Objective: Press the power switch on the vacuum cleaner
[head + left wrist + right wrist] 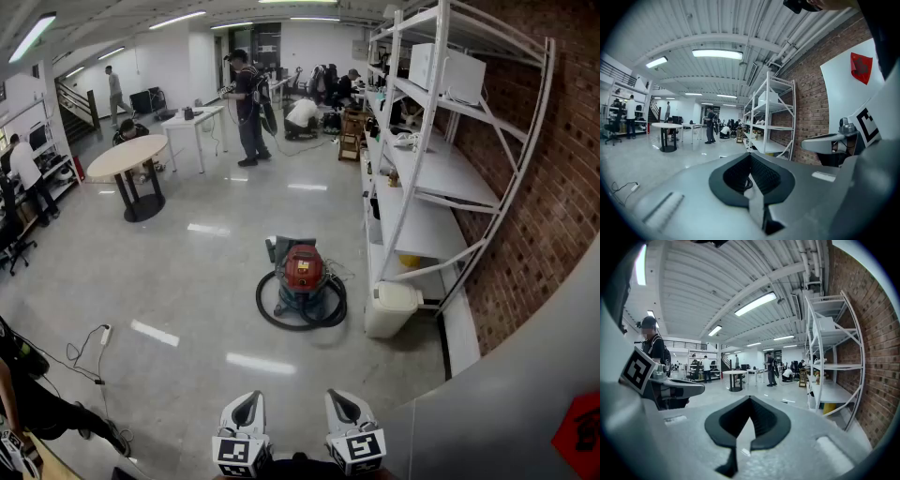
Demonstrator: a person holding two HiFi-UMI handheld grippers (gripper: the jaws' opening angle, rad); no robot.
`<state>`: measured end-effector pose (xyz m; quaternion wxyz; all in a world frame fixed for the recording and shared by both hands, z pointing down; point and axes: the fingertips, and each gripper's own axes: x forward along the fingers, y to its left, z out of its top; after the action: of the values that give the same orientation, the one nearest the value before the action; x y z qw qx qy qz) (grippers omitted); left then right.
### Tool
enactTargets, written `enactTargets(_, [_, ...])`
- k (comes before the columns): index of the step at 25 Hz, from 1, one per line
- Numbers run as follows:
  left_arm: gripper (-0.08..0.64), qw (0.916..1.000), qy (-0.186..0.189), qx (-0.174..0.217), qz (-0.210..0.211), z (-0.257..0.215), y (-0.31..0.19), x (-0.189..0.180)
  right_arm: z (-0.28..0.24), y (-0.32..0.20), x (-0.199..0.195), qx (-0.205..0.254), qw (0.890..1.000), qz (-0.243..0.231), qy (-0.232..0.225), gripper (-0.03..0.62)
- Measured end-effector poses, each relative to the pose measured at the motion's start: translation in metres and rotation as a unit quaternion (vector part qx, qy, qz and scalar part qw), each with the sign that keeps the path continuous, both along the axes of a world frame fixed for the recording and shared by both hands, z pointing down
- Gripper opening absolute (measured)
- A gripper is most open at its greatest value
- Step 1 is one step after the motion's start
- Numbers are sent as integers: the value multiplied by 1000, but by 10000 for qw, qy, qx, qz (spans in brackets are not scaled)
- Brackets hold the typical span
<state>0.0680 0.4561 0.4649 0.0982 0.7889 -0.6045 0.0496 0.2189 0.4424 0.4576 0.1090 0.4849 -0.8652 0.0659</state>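
Standing on the floor point(187, 272) straight ahead, well apart from both tools: red-topped vacuum cleaner point(303, 272), black hose point(267, 314) coiling round it, switch too small to discern. Hanging side by side, equally near: left gripper point(249, 399), right gripper point(336, 397), each pressing jaws together, pinching nothing. Flanking right: white bin point(389, 307), shelving rack point(422, 169). Blocking: nothing.

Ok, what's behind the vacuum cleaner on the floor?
A dark flat piece sticks out just behind the vacuum cleaner, with glossy floor beyond. The vacuum's body covers its near end, so I cannot tell what it is.
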Motion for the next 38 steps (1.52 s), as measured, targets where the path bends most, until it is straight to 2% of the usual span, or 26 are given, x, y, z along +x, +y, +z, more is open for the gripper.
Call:
enactTargets(11, [15, 10000, -3, -38, 21, 4, 4, 7, -5, 2, 0, 75, 9999, -119, -65, -9])
enactTargets(23, [15, 10000, 20, -64, -25, 7, 10, 6, 8, 8, -4, -132, 9992, -271, -246, -8])
enactTargets(38, [15, 9998, 35, -121, 136, 12, -5, 17, 11, -3, 6, -250, 9994, -119, -210, -8])
